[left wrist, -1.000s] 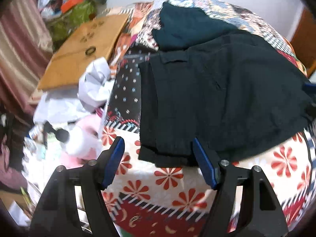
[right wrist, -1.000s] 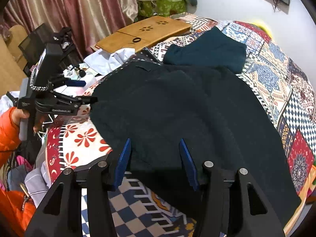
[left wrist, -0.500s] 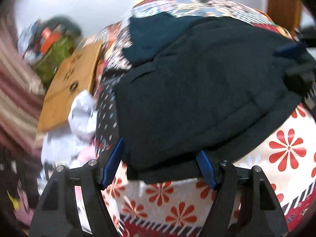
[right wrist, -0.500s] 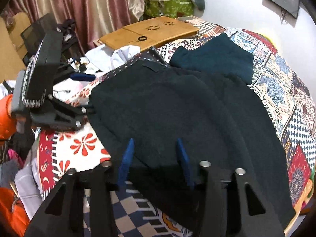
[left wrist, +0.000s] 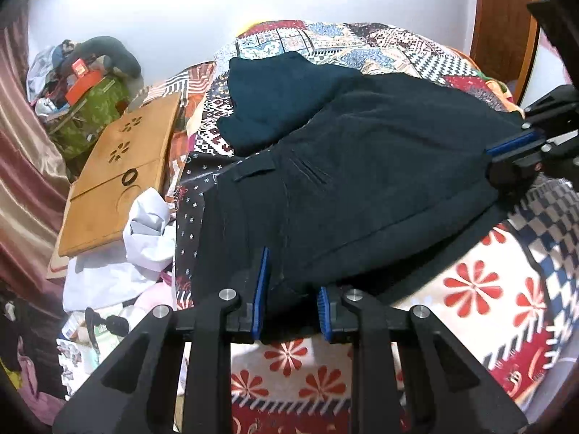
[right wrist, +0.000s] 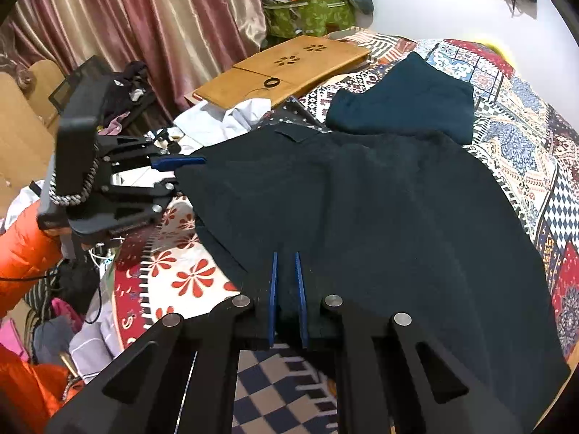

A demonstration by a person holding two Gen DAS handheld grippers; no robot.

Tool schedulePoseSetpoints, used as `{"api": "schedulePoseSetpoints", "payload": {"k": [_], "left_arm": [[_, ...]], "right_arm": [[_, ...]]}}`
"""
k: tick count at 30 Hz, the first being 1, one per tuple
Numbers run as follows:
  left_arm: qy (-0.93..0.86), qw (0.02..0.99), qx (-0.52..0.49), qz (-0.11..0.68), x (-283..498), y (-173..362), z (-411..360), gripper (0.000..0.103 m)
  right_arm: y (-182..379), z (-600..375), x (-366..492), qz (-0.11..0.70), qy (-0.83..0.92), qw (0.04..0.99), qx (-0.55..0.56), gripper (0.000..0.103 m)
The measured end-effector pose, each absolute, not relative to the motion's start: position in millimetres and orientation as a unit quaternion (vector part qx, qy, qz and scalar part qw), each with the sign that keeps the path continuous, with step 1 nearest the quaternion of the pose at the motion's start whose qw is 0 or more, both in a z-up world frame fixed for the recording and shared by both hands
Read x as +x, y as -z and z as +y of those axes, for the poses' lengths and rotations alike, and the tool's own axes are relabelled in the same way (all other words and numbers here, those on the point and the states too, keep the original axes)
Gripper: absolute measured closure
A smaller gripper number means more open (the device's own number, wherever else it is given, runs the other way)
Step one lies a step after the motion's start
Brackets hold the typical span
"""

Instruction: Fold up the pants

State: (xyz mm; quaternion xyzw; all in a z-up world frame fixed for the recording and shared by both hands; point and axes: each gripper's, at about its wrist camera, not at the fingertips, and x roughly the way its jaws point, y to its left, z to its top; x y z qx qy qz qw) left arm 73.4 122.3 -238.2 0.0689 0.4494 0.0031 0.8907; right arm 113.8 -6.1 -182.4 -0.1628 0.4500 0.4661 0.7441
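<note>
Between my left claw (left wrist: 291, 302) pads sits the near edge of the dark pants (left wrist: 362, 181), bunched up; pads have closed in on the fabric, with a thick fold filling the gap. Right claw (right wrist: 287, 298) same deal: blue pads nearly together, clamped on a pinch of pants hem directly ahead of it. From the right wrist view, the left claw shows off to the left of the right one, holding the pants' other corner. From the left wrist view, the right claw shows far right, gripping the cloth edge. Ahead of both claws the pants spread flat over the patterned bedspread (left wrist: 488, 289), with one layer lying over another near the left claw. Beyond the pants lies a teal folded garment (right wrist: 401, 108), its near edge tucked under or touching the pants, can't tell which. Left of the pants: crumpled white cloth (left wrist: 148, 231) and a wooden lap tray (left wrist: 119, 173).
</note>
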Motion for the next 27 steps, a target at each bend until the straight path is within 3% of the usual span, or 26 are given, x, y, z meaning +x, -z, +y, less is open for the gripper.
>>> {"api": "schedulePoseSetpoints", "payload": {"k": [6, 8, 10, 12, 13, 22, 27], "left_arm": [[0.000, 0.863, 0.044, 0.504, 70.7, 275.4, 121.7, 0.074], [-0.004, 0.868, 0.029, 0.496, 65.8, 275.6, 124.2, 0.072], [-0.010, 0.871, 0.019, 0.492, 61.4, 273.0, 127.4, 0.065], [-0.020, 0.872, 0.007, 0.488, 56.4, 269.2, 133.1, 0.051], [-0.021, 0.873, 0.001, 0.487, 53.2, 267.7, 136.8, 0.050], [-0.066, 0.872, -0.051, 0.482, 56.0, 237.8, 163.1, 0.048], [-0.074, 0.874, -0.058, 0.478, 82.3, 239.6, 155.6, 0.034]], "right_arm": [[195.2, -7.3, 114.1, 0.472, -0.458, 0.738, -0.150, 0.089], [191.9, -9.2, 114.5, 0.479, -0.456, 0.736, -0.145, 0.081], [185.6, -13.1, 115.0, 0.482, -0.451, 0.737, -0.148, 0.062], [176.3, -24.5, 116.9, 0.462, -0.437, 0.758, -0.142, 0.051], [171.4, -33.7, 119.6, 0.452, -0.429, 0.771, -0.129, 0.048], [202.1, -94.8, 150.4, 0.493, -0.329, 0.802, -0.070, 0.048], [199.7, -107.1, 133.6, 0.475, -0.329, 0.813, -0.076, 0.048]]}}
